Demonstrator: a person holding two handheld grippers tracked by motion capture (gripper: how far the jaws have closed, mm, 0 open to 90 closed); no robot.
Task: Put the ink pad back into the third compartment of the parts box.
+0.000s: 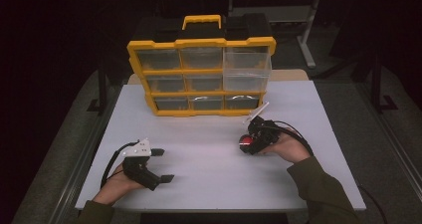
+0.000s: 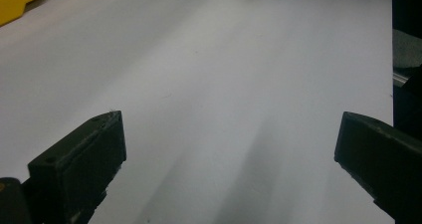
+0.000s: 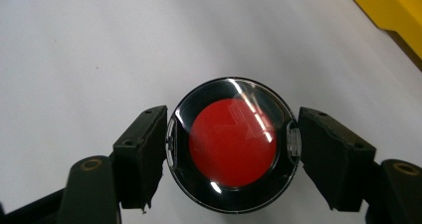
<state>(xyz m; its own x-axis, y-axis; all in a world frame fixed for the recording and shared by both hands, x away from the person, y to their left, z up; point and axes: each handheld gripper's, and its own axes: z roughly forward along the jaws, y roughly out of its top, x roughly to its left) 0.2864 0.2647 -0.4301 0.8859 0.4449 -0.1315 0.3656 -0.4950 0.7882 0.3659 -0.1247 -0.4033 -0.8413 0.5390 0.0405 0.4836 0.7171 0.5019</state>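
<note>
Jaws of the right gripper (image 3: 231,144) clamp a round red case (image 3: 233,143) right of centre on the white table (image 1: 209,134), we see, while the left gripper (image 1: 163,165), lower left, gapes wide below the yellow organizer (image 1: 199,77).

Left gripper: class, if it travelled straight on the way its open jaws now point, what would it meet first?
Probably nothing soon: ahead of the left gripper lies bare white table. The yellow organizer sits off to one side, though depth is uncertain.
</note>
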